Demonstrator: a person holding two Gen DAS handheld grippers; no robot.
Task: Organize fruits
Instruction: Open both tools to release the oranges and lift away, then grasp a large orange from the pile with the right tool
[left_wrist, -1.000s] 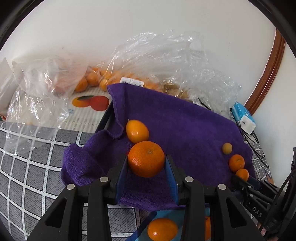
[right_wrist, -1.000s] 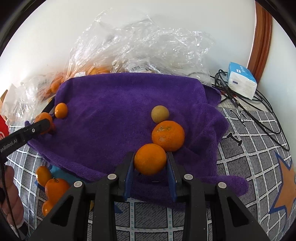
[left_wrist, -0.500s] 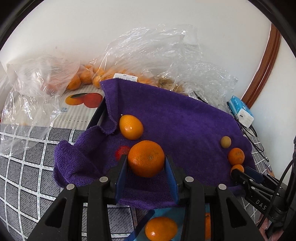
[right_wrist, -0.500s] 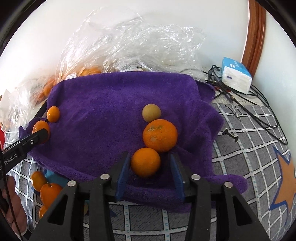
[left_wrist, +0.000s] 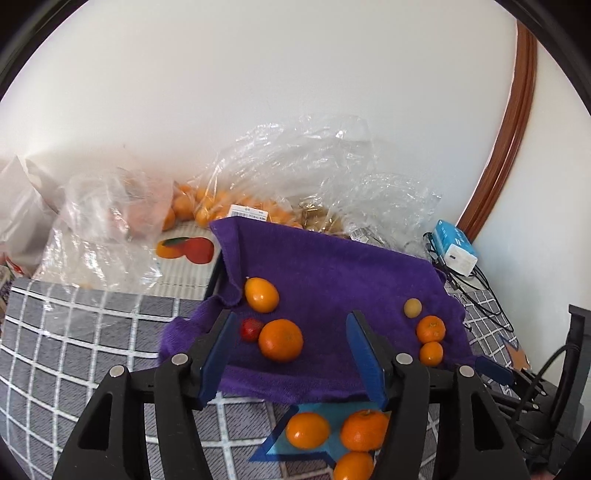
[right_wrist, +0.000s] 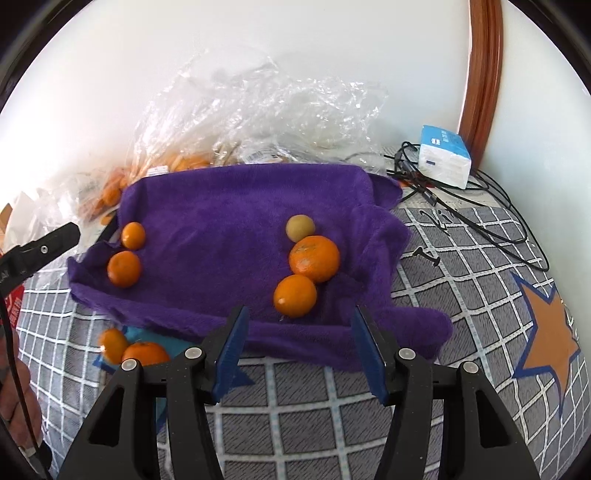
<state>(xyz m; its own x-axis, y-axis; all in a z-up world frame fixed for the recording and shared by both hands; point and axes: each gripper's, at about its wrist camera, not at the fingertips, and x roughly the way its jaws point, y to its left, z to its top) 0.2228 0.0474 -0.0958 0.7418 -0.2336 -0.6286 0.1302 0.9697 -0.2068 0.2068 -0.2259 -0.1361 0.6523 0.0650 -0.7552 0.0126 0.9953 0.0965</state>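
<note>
Both grippers' jaws have just been opening and now stand apart, gripping nothing. An orange (left_wrist: 280, 340) lies on the purple towel (left_wrist: 332, 273) just beyond the left gripper (left_wrist: 291, 350); a smaller orange (right_wrist: 295, 295) sits just ahead of the right gripper (right_wrist: 299, 343), seemingly clear of its pads.

Both the left tool (left_wrist: 291, 345) and the right tool (right_wrist: 298, 338) tilt downward, jaws just opened (nothing gripped between them).

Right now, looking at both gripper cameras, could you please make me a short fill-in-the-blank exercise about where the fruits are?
1. The orange near the left gripper lies on the ____ towel.
2. A small ____ fruit sits beside that orange.
3. The jaws of the right gripper are ____, clear of the small orange.
4. The tissue pack lies among black ____.

Missing words: purple; red; open; cables
</note>
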